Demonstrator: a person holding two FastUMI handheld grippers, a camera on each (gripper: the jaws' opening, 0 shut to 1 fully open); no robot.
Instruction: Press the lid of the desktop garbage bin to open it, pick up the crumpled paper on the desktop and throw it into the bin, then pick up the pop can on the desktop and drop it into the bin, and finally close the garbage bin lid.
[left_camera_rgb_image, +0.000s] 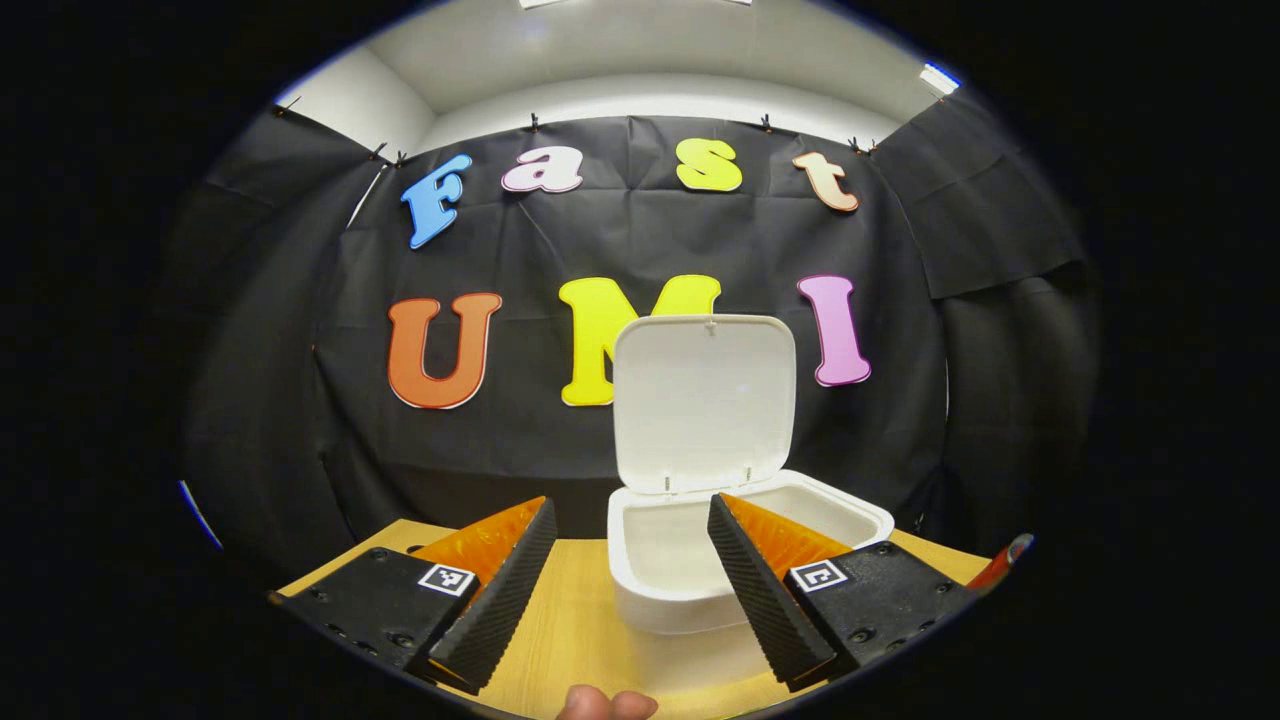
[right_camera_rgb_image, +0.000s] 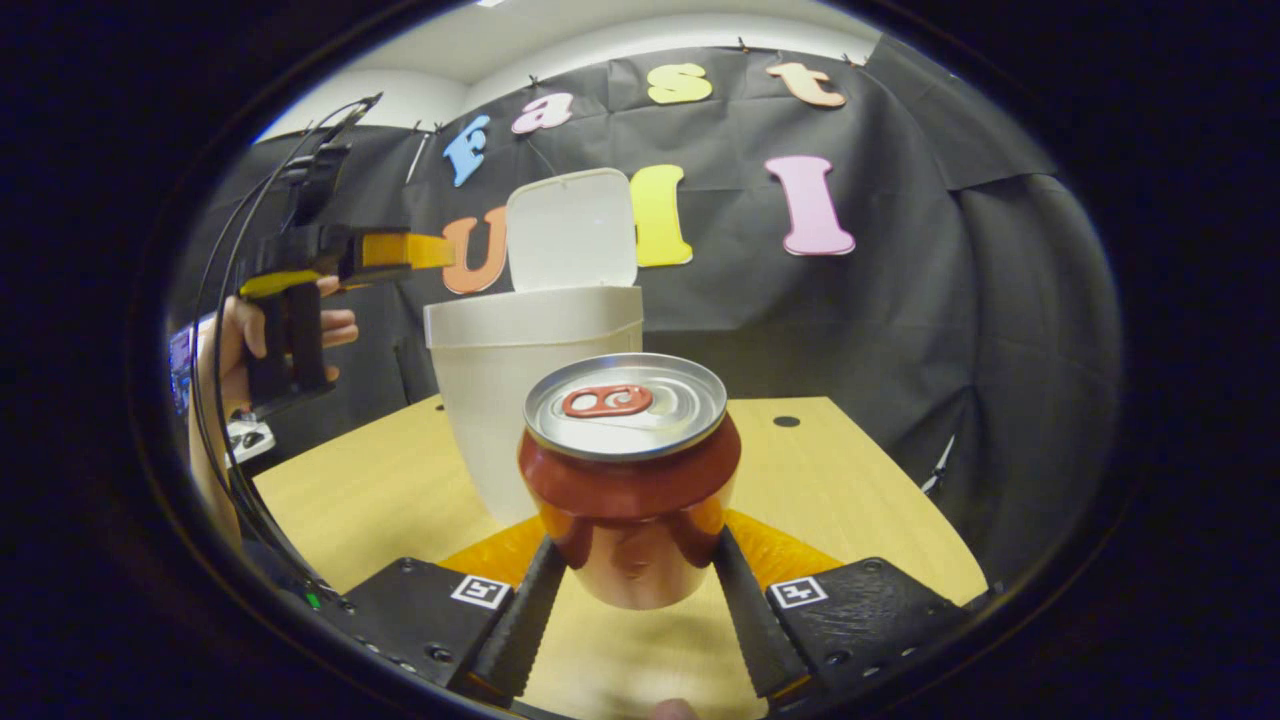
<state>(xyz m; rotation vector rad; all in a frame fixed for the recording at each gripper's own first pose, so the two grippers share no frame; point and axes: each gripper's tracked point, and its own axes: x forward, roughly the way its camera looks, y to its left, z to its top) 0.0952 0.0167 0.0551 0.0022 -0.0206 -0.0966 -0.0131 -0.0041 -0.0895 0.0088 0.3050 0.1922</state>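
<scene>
A: Item one, far left: left gripper (left_camera_rgb_image: 630, 575), jaws spread, holding nothing, raised before the bin (left_camera_rgb_image: 745, 560).

B: Item two?

A: Bin, on the wooden desktop (right_camera_rgb_image: 380, 500), lid (left_camera_rgb_image: 705, 400) standing upright and open. Crumpled paper presumably inside; the interior is poorly seen.

B: Item three, rightward?

A: Pop can (right_camera_rgb_image: 630, 475), upright, pinched low between the right gripper (right_camera_rgb_image: 632, 600) fingers, just in front of the bin.

B: Hazards?

A: Low grip on a smooth can: it may tip or slip, or catch the rim.
</scene>
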